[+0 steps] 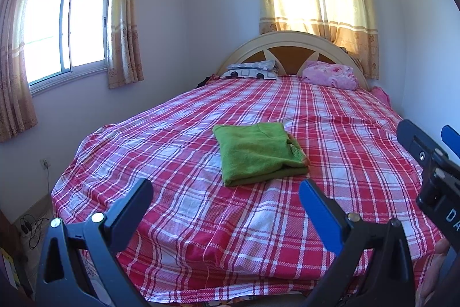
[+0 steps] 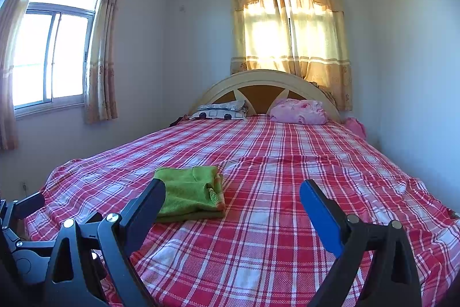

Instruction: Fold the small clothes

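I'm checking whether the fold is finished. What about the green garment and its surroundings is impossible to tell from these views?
- Green garment: its underside and inner layers, covered by its own top fold, both views.
- Its near left corner, right wrist view: behind the right gripper finger.
- Bed foot: cut off by the frame edge, both views.

Daylight only. The uncurtained window point(image 1: 67, 28) at left is blown out to white, no detail behind the glass. The closed curtains point(image 1: 316, 5) above the headboard glow yellow-orange, backlit. Walls carry a cool bluish cast. The plaid bedsheet point(image 1: 201, 220) is evenly lit; a soft shadow sits under the near edge of the folded green garment point(image 1: 256, 154). Strong fisheye bending in both views: window frames and curtain rod bow, corners vignette to black. Focus slightly soft throughout.
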{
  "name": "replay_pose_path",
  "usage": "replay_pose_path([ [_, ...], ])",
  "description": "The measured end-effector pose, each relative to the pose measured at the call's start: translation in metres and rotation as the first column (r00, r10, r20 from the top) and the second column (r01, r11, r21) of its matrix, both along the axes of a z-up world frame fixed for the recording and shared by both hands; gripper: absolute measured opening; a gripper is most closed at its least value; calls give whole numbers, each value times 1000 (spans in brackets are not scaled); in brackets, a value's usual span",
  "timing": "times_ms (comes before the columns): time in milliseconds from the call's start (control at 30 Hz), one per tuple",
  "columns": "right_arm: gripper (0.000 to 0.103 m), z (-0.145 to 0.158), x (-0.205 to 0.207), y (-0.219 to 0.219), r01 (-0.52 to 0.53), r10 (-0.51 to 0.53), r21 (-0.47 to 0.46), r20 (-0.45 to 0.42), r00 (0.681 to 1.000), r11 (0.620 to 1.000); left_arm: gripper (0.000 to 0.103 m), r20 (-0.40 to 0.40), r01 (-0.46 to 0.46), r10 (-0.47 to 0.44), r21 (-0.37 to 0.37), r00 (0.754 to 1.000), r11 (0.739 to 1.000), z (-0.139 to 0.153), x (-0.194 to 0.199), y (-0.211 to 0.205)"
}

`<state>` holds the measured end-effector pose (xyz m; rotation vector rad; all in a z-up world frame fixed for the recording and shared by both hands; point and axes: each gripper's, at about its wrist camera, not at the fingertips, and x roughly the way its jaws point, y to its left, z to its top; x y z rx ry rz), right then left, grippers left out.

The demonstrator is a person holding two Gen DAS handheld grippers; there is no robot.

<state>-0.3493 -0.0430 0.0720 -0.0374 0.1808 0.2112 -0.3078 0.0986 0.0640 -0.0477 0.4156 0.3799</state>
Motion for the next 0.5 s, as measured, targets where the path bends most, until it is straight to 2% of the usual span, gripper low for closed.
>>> replay_pose_path([
  [500,95,-2,1,1,2,-2,1,-4,1000,1000,103,-5,3,-3,-3,1000,1000,-2,1,-1],
])
